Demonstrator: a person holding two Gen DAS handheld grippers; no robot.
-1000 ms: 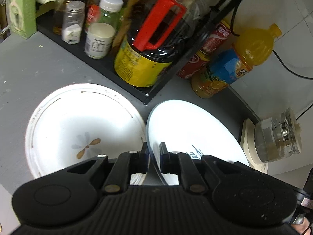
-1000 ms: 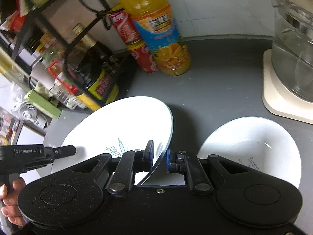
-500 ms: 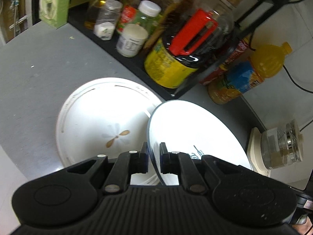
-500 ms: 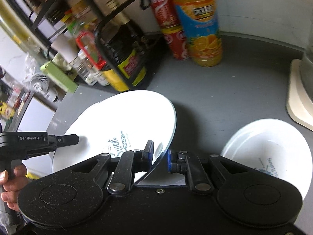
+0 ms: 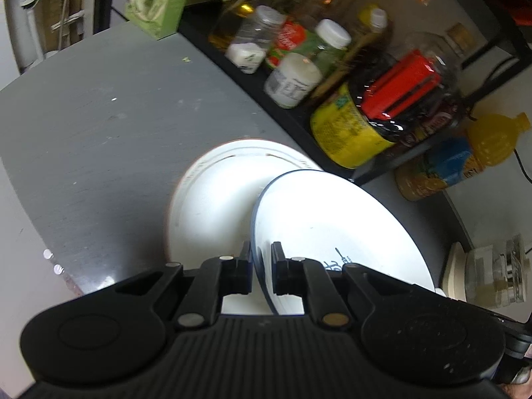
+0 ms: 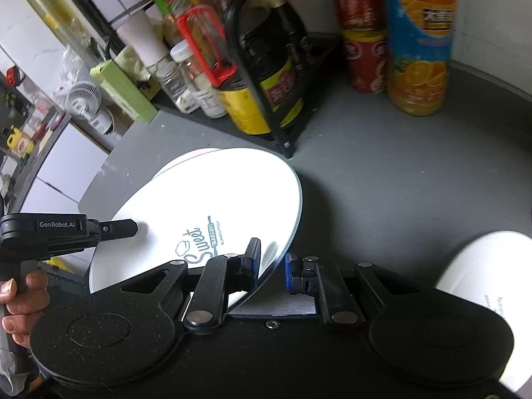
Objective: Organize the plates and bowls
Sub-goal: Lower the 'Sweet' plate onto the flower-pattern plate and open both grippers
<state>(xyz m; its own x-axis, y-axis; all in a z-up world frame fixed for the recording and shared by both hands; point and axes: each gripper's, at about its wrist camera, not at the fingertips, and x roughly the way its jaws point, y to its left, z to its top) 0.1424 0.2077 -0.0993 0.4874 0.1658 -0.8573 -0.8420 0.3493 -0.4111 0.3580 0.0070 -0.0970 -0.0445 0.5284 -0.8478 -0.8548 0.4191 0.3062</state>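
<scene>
A white plate with blue "Sweet Bakery" print [image 5: 332, 219] [image 6: 212, 206] hangs tilted above the grey counter, held by both grippers. My left gripper [image 5: 261, 267] is shut on its left rim; it also shows in the right wrist view [image 6: 133, 227]. My right gripper [image 6: 271, 261] is shut on its right rim. Beneath it a larger white plate [image 5: 212, 196] lies flat on the counter, partly covered; its edge [image 6: 186, 158] shows in the right wrist view. A white bowl [image 6: 485, 266] sits at the right.
A black rack [image 5: 299, 113] with jars and a big soy sauce bottle [image 5: 375, 113] stands behind the plates. An orange juice bottle [image 6: 419, 40] and red cans [image 6: 362, 43] stand by the wall. A glass kettle on a cream base [image 5: 492, 272] is at the right.
Both grippers have carried the printed plate leftward, so it now overlaps more of the larger plate. The bowl and kettle have slid toward the right edge of the views.
</scene>
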